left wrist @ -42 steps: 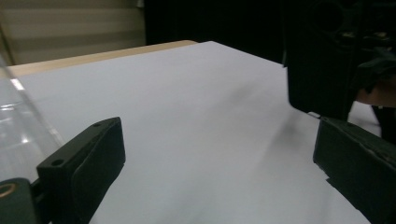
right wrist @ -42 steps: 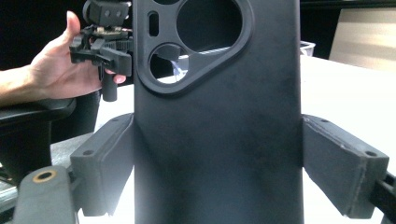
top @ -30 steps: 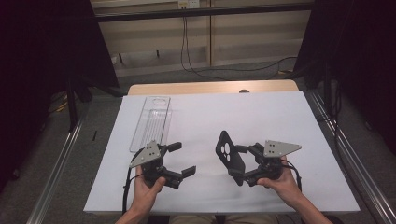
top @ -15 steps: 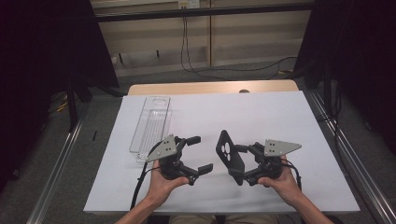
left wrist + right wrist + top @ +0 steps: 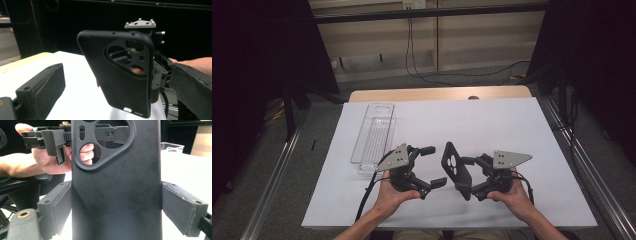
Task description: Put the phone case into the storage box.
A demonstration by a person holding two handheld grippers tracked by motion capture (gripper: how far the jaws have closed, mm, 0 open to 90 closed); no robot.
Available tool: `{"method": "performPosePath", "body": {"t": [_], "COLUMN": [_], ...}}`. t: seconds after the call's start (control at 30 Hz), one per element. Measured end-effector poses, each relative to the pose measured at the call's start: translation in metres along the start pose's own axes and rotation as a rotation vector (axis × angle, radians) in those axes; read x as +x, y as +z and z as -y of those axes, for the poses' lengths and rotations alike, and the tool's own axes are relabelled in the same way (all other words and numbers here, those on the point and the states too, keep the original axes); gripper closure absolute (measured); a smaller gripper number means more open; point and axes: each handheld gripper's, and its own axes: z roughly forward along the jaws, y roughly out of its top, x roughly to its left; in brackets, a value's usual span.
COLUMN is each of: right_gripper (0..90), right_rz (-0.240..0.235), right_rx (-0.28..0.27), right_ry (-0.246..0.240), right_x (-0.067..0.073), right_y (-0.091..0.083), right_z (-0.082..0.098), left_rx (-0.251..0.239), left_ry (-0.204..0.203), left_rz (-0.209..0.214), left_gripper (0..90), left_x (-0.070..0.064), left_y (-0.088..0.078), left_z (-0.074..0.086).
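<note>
Right tool (image 5: 464, 176), held in the person's right hand (image 5: 514, 197), is clamped on a black phone case (image 5: 455, 167); in the right gripper view the case (image 5: 116, 190) stands upright between the two jaws, whose pads press on its long edges from either side. Its large rounded camera opening is at the top end, away from the tool's body, with a small slot beside it. In the high view the case stands on edge above the white surface (image 5: 492, 125), just in front of the right tool and between the two tools.

Left tool (image 5: 434, 166), in the person's left hand (image 5: 392, 197), has its jaws spread apart with nothing between them. They point toward the case from the opposite side, near it but not touching. In the left gripper view the case (image 5: 120, 82) rises tilted just ahead of the left tool's jaws, in the gap between them, with the charging-port cutout at its lower end and the right tool's grey three-cornered plate (image 5: 140, 24) above and behind it.

Beyond the left tool and a little to its outer side, a clear plastic tray (image 5: 373, 134) lies lengthwise on the surface, well apart from the case.
</note>
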Motion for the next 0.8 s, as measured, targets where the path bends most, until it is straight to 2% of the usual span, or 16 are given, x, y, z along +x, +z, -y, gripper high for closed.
{"method": "performPosePath", "body": {"t": [0.07,0.1,0.13,0.3,0.5,0.67,0.7,0.73,0.77,0.8], "right_gripper": [13.9,13.8,13.8,13.8,13.8,13.7,13.7,13.7,13.7,13.7], "right_rz": [0.0,-0.015,-0.015,-0.021,-0.052,-0.067,-0.088,-0.088,-0.095,-0.095], "right_rx": [-0.001,0.005,0.005,0.011,0.014,0.026,0.024,0.024,0.016,0.016], "right_ry": [-0.001,0.0,0.0,0.006,0.013,0.01,0.015,0.015,0.018,0.018], "right_x": [0.001,0.001,0.001,0.001,0.002,0.003,0.001,0.001,0.001,0.001], "right_y": [0.001,0.002,0.002,0.003,0.004,0.006,0.007,0.007,0.007,0.007], "right_z": [0.0,0.0,0.0,0.002,0.002,0.003,0.004,0.004,0.003,0.003], "left_rx": [0.007,-0.005,0.007,0.018,0.013,0.022,0.016,0.016,0.013,0.01], "left_ry": [0.008,0.001,0.009,-0.006,-0.009,0.009,0.018,0.018,0.017,0.019], "left_rz": [0.011,0.006,0.023,0.041,0.067,0.085,0.076,0.076,0.098,0.1], "left_gripper": [0.5,0.6,0.6,0.9,1.8,4.3,5.3,5.4,5.7,5.7], "left_x": [0.002,0.002,0.004,0.007,0.008,0.009,0.008,0.008,0.008,0.009], "left_y": [0.001,0.003,0.003,0.009,0.012,0.012,0.012,0.012,0.013,0.013], "left_z": [-0.001,-0.001,-0.002,0.0,0.002,0.001,0.0,0.0,-0.001,-0.002]}}
